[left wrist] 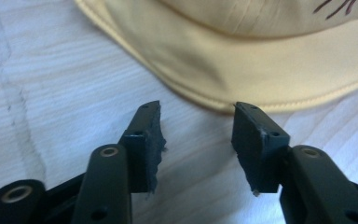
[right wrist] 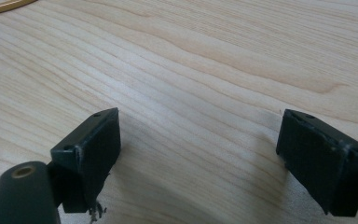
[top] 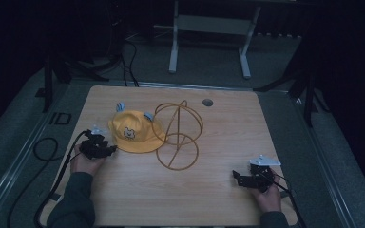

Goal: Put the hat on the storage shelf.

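Facing hat (top: 132,132), left hand-held gripper (top: 110,149), parted

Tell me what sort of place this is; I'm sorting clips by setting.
Probably a lab or studio set up for recording handling demos. A bare wooden table stands on grey carpet in a dark room, with a cabled claw in each hand, left claw and right claw, and a metal frame stand behind.

1. You have one legible marking: the letters "ID" on the dark floor (top: 38,121) beside the counter's (top: 228,137) left edge.
2. The yellow hat (top: 132,133) carries a bear-face print; no wording is readable on it from your views.
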`<state>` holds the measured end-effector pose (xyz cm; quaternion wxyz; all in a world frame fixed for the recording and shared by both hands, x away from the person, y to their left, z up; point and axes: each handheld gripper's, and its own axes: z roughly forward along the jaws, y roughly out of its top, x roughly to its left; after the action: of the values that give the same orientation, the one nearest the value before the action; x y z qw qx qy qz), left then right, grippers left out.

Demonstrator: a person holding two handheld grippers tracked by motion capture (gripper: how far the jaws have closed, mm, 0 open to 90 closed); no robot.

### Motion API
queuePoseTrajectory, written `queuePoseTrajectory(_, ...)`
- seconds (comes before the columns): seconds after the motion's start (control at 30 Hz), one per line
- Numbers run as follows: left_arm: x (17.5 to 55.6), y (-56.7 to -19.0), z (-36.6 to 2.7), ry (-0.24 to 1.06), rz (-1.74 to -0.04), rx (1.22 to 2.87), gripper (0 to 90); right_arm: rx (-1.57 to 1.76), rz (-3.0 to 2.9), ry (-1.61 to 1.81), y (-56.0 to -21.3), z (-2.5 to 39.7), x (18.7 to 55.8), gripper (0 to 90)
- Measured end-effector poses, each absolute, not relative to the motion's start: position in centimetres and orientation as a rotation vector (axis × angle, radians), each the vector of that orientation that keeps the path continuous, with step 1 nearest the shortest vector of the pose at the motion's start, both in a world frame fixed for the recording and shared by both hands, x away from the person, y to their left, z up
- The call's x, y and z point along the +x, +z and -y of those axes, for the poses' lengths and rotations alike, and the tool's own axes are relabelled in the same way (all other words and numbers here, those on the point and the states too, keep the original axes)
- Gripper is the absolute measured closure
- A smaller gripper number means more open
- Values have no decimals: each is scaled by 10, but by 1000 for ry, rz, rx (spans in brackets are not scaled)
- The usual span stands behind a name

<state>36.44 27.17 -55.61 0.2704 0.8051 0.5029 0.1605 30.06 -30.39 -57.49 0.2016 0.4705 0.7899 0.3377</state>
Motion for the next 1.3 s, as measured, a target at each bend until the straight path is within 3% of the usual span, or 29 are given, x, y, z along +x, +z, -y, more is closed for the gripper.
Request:
queuePoseTrajectory(0.87,353,-514,-288,510,-1307,2287,537,1313,-2206,943,-575,304,301,136)
queuePoseTrajectory(1.3,362,-488,-288,475,-1261,2336,522,1315,-2206,943,-575,304,300,136)
